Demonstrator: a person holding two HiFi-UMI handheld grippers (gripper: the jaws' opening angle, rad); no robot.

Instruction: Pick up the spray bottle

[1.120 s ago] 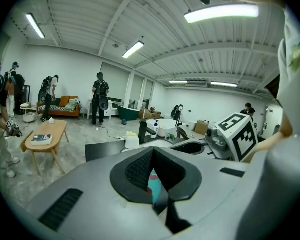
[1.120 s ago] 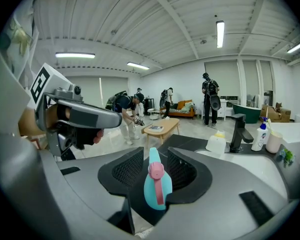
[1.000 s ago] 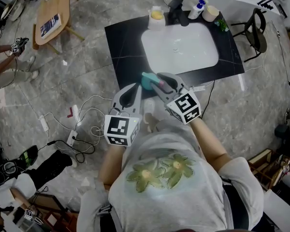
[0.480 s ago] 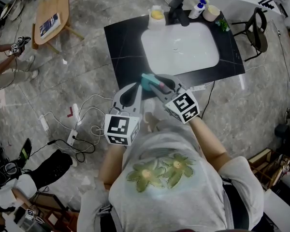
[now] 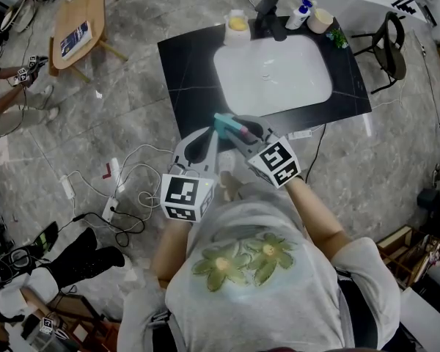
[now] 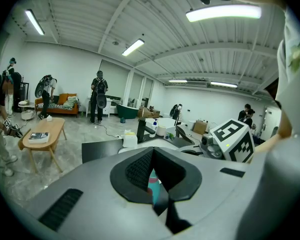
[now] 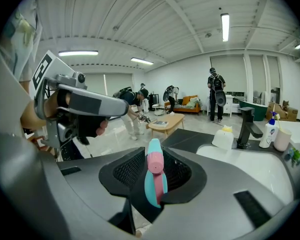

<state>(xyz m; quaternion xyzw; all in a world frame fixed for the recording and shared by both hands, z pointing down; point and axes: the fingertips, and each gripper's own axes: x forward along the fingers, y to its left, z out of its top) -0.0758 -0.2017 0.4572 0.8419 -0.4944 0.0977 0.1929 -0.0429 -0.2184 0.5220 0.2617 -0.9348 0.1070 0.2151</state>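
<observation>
The teal-and-pink spray bottle [image 7: 154, 176] is clamped between the right gripper's [image 5: 240, 132] jaws, held off the black bench [image 5: 187, 72] near its front edge — the left gripper [image 5: 199, 139] sits just beside it, jaws closed down to a slit with nothing in them.

The spray bottle [image 7: 154, 179] is teal and pink; the counter [image 5: 183, 72] is black, its sink [image 5: 273, 72] white.

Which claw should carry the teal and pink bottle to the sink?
Right. The right claw is shut on the teal and pink bottle; the left claw beside it is shut on nothing.
</observation>
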